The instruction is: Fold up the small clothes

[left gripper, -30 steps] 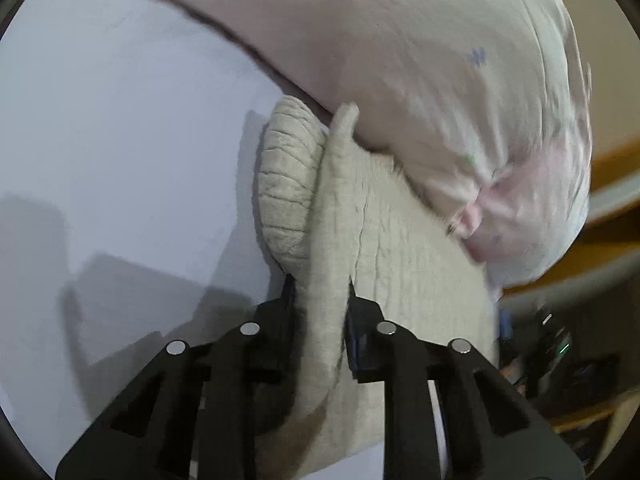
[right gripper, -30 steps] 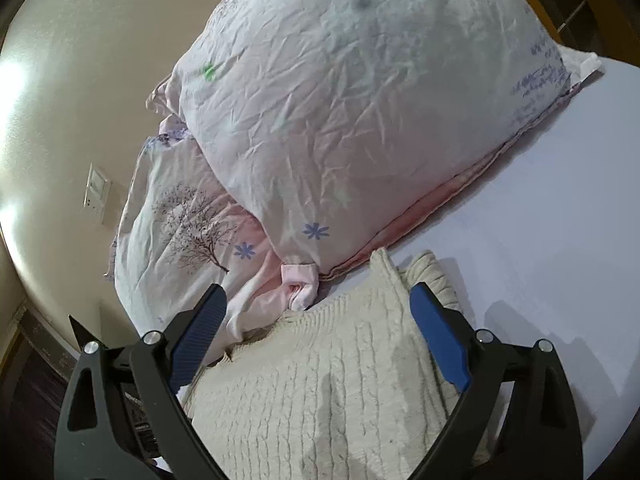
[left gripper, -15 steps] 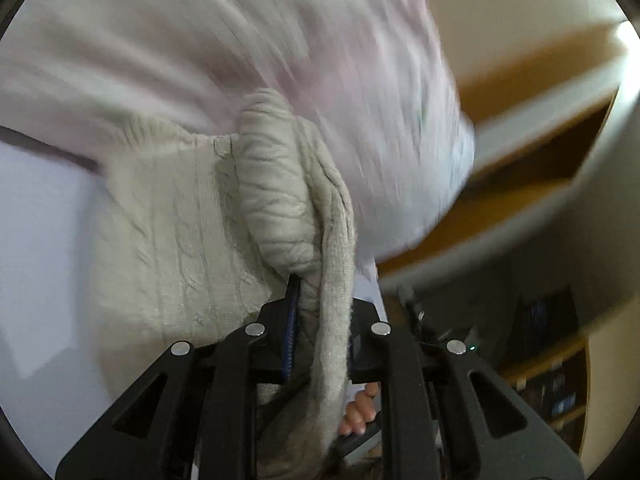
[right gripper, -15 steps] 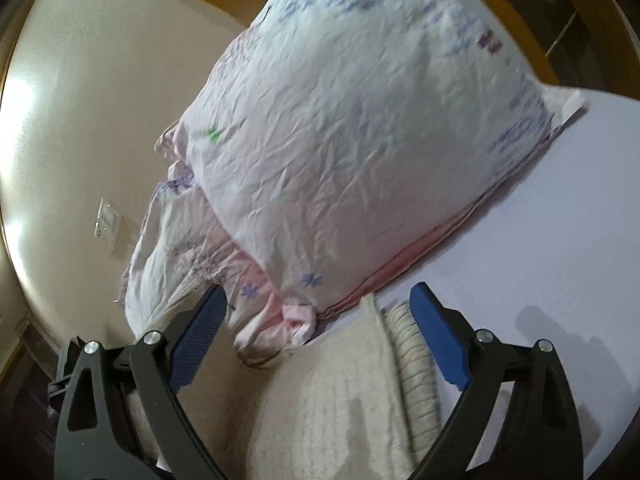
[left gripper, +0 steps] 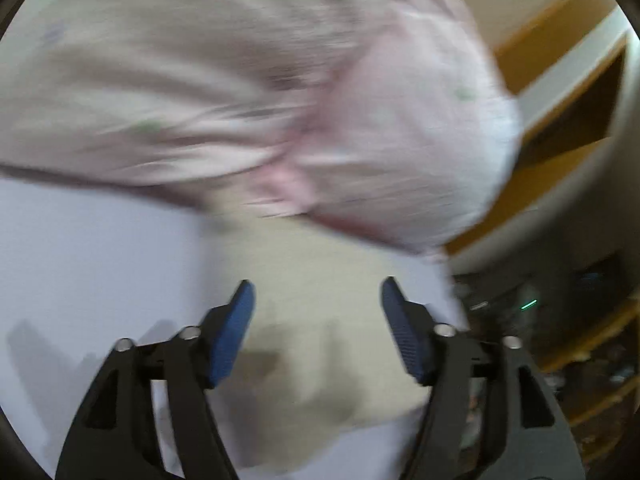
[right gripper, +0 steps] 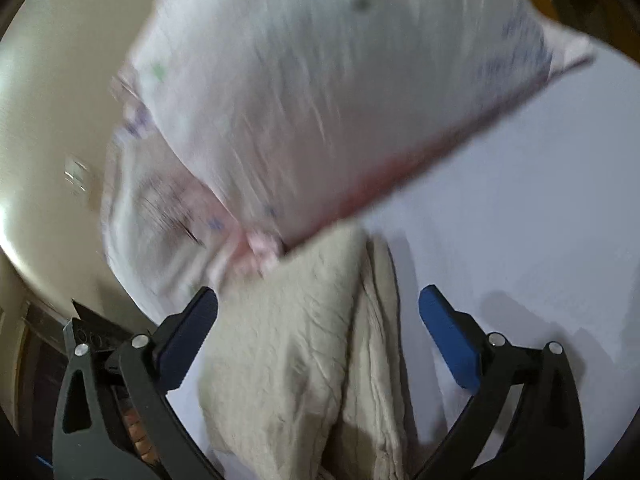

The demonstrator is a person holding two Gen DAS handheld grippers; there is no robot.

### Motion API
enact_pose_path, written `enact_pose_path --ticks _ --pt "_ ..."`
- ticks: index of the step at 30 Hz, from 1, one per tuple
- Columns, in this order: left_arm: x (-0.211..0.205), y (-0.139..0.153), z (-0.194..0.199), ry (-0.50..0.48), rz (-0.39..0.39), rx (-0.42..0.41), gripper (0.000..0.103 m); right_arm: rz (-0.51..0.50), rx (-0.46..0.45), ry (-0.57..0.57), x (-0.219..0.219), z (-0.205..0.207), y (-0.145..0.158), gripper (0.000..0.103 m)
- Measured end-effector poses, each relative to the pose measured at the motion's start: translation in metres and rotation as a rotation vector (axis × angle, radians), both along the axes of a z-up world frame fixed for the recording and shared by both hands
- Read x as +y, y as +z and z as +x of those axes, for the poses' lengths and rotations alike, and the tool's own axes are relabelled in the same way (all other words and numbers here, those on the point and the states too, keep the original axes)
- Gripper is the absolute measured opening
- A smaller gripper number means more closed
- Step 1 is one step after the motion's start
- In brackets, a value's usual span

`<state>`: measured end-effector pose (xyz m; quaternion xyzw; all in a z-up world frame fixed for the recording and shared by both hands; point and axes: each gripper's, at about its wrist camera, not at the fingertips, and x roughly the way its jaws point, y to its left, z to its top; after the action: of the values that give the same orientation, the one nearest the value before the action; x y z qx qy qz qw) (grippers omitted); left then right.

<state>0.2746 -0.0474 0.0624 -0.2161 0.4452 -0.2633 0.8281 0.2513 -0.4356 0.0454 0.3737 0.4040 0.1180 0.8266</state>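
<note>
A cream cable-knit sweater (right gripper: 304, 344) lies folded on the white bed sheet (right gripper: 520, 208), its far end against the pillows. It also shows, blurred, in the left wrist view (left gripper: 320, 320). My left gripper (left gripper: 316, 304) is open and empty, its blue pads either side of the sweater and just above it. My right gripper (right gripper: 318, 308) is open and empty, hovering over the sweater with the folded layers between its fingers.
A large pale pink floral pillow (right gripper: 340, 92) leans over a second pillow (right gripper: 160, 216) at the head of the bed. A cream wall with a switch (right gripper: 76, 172) is at the left. Wooden shelving (left gripper: 568, 92) and dark clutter are right of the bed.
My left gripper has opened and let go of the sweater, which now lies flat on the sheet. Both views have swung and are blurred by motion. My right gripper stayed open.
</note>
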Motion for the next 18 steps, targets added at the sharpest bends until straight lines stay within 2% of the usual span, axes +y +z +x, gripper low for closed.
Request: enact_pose_path --ticks 2,4,6,8,11,12,14,15,16,17,18 --pt "0.008 -0.022 0.006 0.008 0.017 0.087 0.072 0.006 0.105 0.037 0.011 0.012 -0.015 0.101" --pt "0.003 -0.045 0.01 -0.007 0.018 0.163 0.073 -0.014 0.154 0.072 0.022 0.019 -0.023 0.101" --pt "-0.006 -0.057 0.008 -0.012 0.018 0.168 0.076 -0.046 0.181 0.088 0.03 0.021 -0.028 0.101" --pt "-0.009 -0.059 0.008 -0.02 -0.017 0.163 0.077 -0.07 0.181 0.112 0.037 0.021 -0.028 0.101" --pt "-0.01 -0.061 0.005 -0.058 -0.149 0.165 0.082 -0.035 0.181 0.139 0.038 0.021 -0.03 0.101" --pt "-0.019 -0.06 0.005 -0.059 -0.14 0.157 0.083 -0.012 0.171 0.145 0.039 0.019 -0.032 0.101" --pt "-0.042 -0.065 0.008 -0.072 -0.068 0.161 0.084 -0.005 0.154 0.16 0.04 0.018 -0.033 0.099" --pt "-0.049 -0.064 0.006 -0.08 -0.061 0.124 0.084 -0.03 0.144 0.171 0.045 0.015 -0.033 0.084" --pt "-0.054 -0.062 0.005 -0.089 -0.046 0.112 0.084 -0.069 0.147 0.165 0.048 0.013 -0.032 0.075" --pt "-0.057 -0.063 0.006 -0.103 -0.044 0.118 0.076 -0.083 0.147 0.159 0.05 0.011 -0.032 0.046" --pt "-0.055 -0.064 0.004 -0.101 -0.047 0.134 0.069 -0.025 0.162 0.162 0.049 0.01 -0.036 0.041"
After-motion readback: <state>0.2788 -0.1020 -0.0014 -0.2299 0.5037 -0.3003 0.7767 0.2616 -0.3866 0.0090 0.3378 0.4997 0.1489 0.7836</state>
